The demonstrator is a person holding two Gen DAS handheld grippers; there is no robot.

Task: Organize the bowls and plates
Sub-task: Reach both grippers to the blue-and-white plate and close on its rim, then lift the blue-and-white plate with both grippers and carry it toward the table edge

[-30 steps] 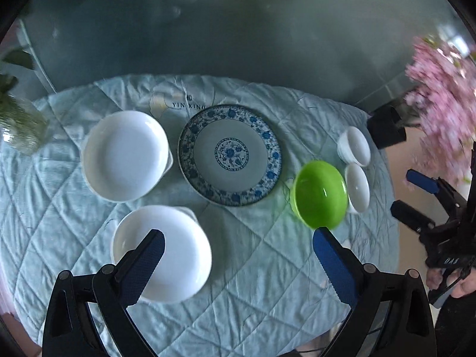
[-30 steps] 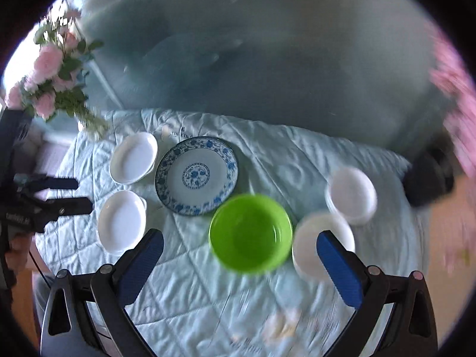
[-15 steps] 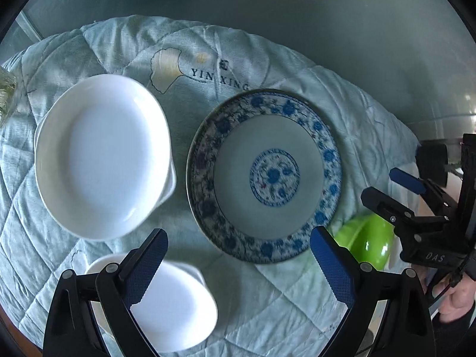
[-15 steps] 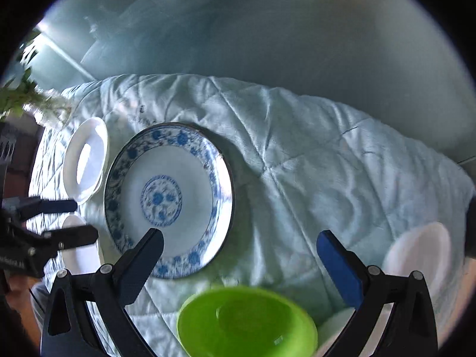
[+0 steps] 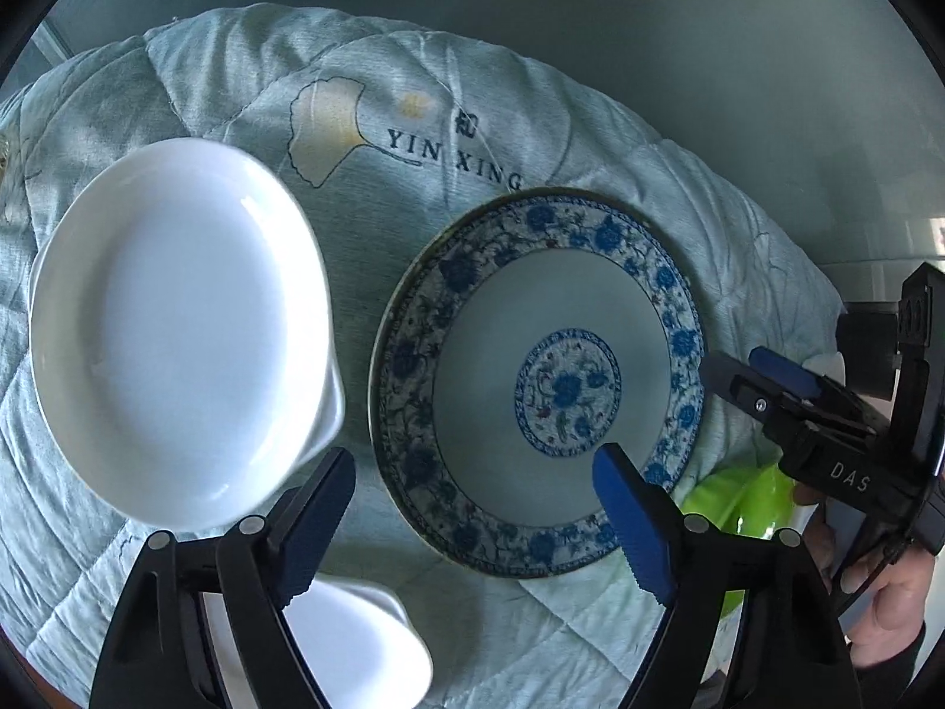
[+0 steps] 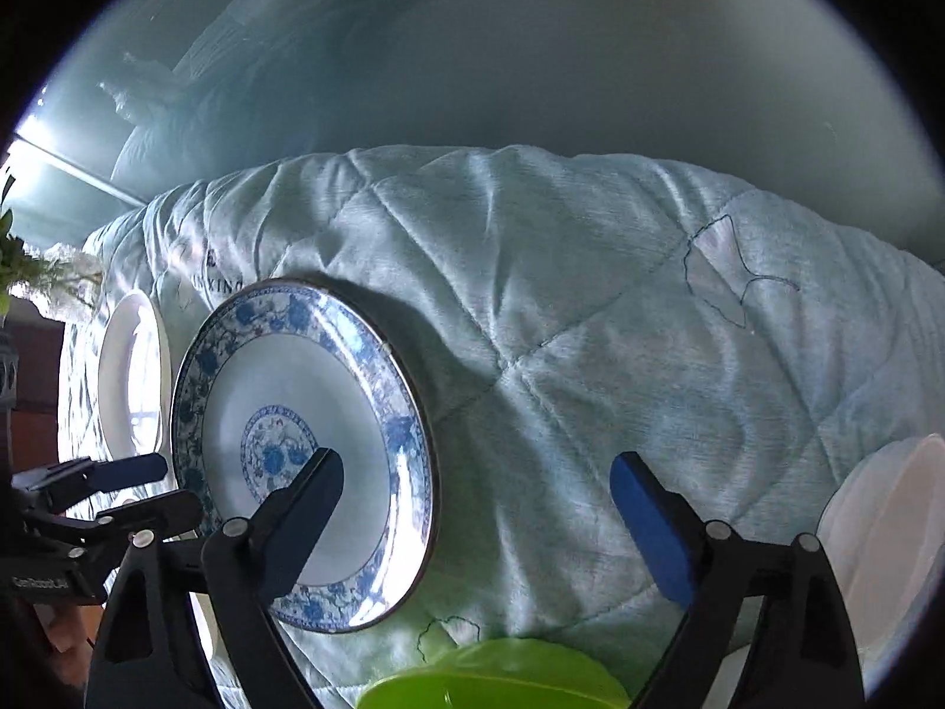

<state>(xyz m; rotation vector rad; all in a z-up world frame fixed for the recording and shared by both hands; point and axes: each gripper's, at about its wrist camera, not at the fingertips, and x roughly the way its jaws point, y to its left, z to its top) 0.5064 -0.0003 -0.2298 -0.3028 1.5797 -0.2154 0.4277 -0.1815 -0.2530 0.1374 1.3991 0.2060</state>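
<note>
While both grippers hang steeply over the quilted cloth (image 5: 531, 77), nothing is gripped yet.
left gripper (image 5: 472, 514): jaws spread but closing; near rim of the blue-patterned plate (image 5: 567, 384) sits between the fingers, pads not on it.
right gripper (image 6: 475, 508): jaws wide, closing too; its left finger overlaps the plate's right side, bare cloth between the fingers, nothing pinched.
plate position: flat on the cloth, mid-table, between the large white dish (image 5: 177, 325) on its left and the green bowl (image 6: 496, 676) near its lower right.
other dishes: second white dish (image 5: 360, 644) under the left gripper; small white bowl (image 6: 886, 537) at far right edge.
risk 1: both tools head for one plate; fingers could knock together or pull it opposite ways, if each closes on a rim.
risk 2: plate lies flat on soft quilt, so a finger may not get under the rim; pads may slide off glazed edge, plate drops back.
risk 3: lifting by one edge tilts it; could clip the white dish handle just beside its rim, or the green bowl.
risk 4: cloth may bunch and drag with the finger, shifting neighbouring dishes.
unclear: which piece each gripper is meant for; cannot tell.
</note>
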